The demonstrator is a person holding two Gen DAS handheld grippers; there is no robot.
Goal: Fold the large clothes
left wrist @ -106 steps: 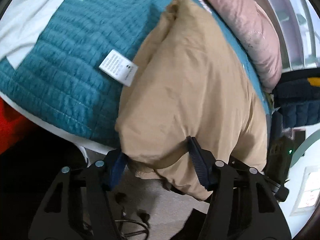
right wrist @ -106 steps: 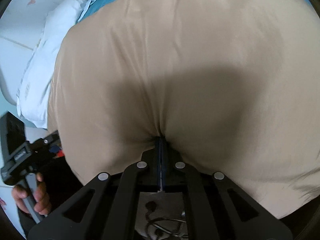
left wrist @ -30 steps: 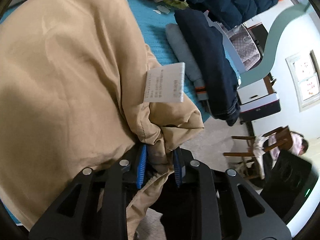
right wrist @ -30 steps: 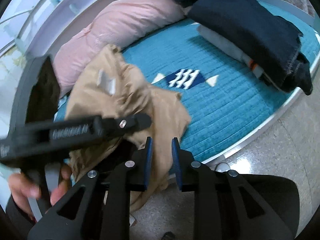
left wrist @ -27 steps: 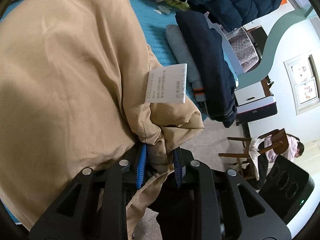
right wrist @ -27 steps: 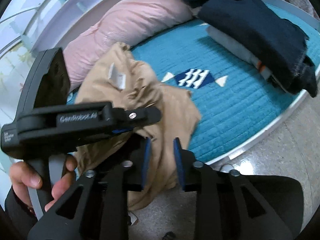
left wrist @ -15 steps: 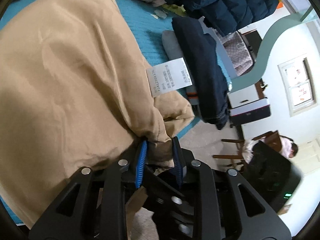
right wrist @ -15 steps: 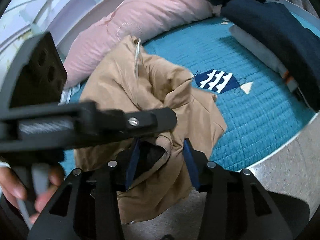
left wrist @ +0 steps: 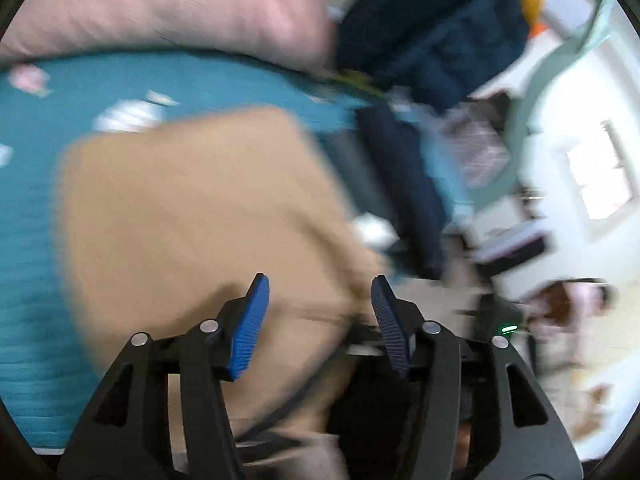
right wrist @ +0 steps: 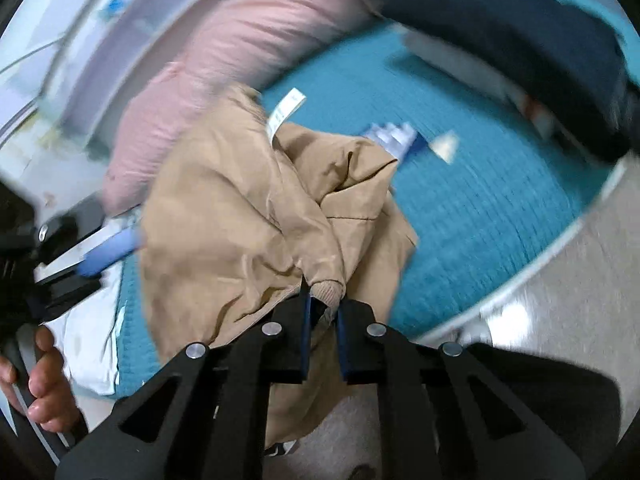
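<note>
The tan jacket (right wrist: 248, 216) lies bunched on the teal quilt (right wrist: 480, 216), its white label (right wrist: 286, 112) sticking up. My right gripper (right wrist: 322, 312) is closing, and its pads press on the jacket's ribbed cuff (right wrist: 326, 290) at the bed's near edge. In the blurred left wrist view the tan jacket (left wrist: 192, 208) spreads below and beyond my left gripper (left wrist: 318, 304), whose jaws are opening with nothing pressed between the blue pads (left wrist: 250, 320). The left gripper (right wrist: 100, 248) also shows at the left of the right wrist view, apart from the cloth and held by a hand (right wrist: 40, 380).
A pink pillow (right wrist: 248, 52) lies at the back of the bed. Folded dark navy clothes (right wrist: 520, 36) sit at the right side of the quilt. The bed's white rim (right wrist: 520, 272) borders grey floor. A seated person (left wrist: 576, 308) appears blurred at far right.
My left gripper let go of the jacket's cuff, opened and drew up and away. My right gripper, open around the cuff half a second ago, has closed on it.
</note>
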